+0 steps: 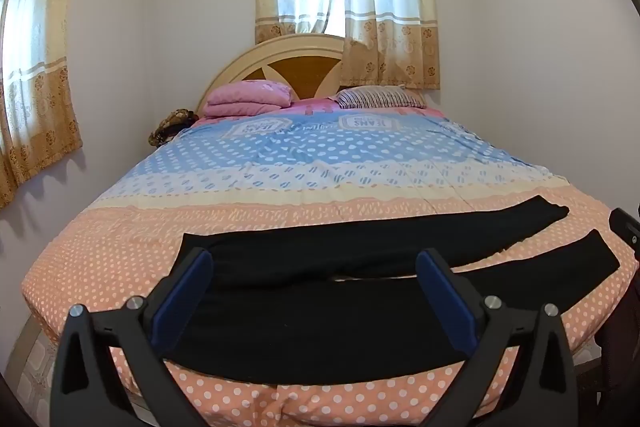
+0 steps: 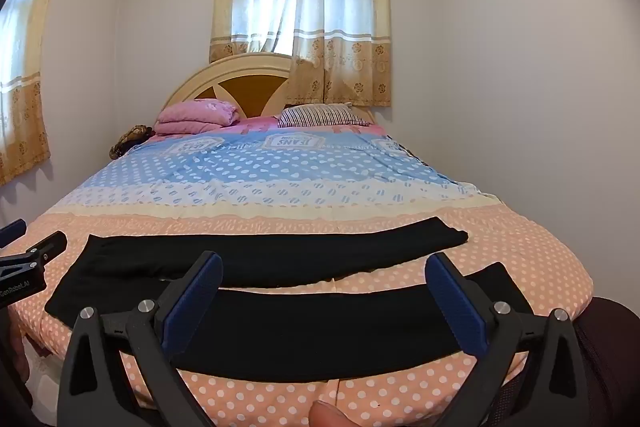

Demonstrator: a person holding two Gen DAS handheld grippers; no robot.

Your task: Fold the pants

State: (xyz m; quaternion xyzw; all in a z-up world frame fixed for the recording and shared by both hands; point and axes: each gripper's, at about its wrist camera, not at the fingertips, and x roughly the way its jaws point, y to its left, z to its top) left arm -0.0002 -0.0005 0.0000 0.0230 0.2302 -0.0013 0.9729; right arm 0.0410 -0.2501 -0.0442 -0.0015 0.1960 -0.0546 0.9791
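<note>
Black pants (image 1: pixel 320 323) lie spread flat across the foot of the bed, waist to the left, two legs running right with a narrow gap between them. They also show in the right wrist view (image 2: pixel 312 331). My left gripper (image 1: pixel 316 267) is open and empty, hovering over the waist end near the bed's front edge. My right gripper (image 2: pixel 324 269) is open and empty, hovering over the near leg. The left gripper shows at the left edge of the right wrist view (image 2: pixel 32 259). Part of the right gripper shows at the right edge of the left wrist view (image 1: pixel 626 227).
The bed has a peach polka-dot and blue bedspread (image 1: pixel 304 167). A folded pink blanket (image 1: pixel 248 99) and a striped pillow (image 1: pixel 380 97) lie by the headboard (image 1: pixel 280 63). Curtained windows and white walls surround it. A fingertip (image 2: pixel 328 413) shows at the bottom.
</note>
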